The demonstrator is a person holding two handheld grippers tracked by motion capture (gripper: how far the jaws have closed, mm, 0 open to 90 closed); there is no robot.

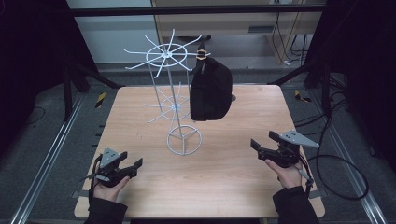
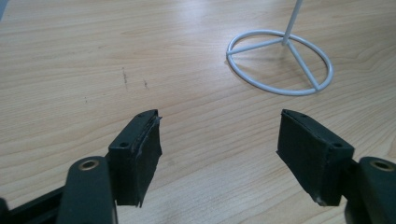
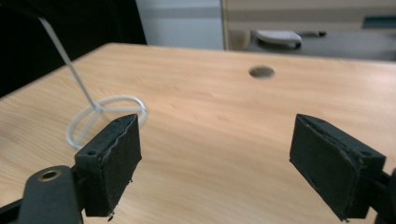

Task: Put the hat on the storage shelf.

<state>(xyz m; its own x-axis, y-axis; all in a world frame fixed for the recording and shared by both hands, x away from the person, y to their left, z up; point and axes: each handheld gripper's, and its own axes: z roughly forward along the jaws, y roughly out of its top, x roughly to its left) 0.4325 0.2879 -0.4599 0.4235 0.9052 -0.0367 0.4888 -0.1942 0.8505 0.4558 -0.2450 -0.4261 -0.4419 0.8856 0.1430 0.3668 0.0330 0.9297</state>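
From the high view, a white rack [image 1: 175, 100] stands mid-surface [image 1: 233, 186], a black bag [image 1: 211, 91] hanging from a far-right arm at its top. The left gripper [image 1: 133, 164] sits near left, the right gripper [image 1: 261, 145] near right (both well apart from the bag).

Left gripper view: fingers [image 2: 137, 156] spread, nothing between, rack base [image 2: 280, 63] ahead.

Right gripper view: fingers [image 3: 112, 163] wide apart over bare wood.
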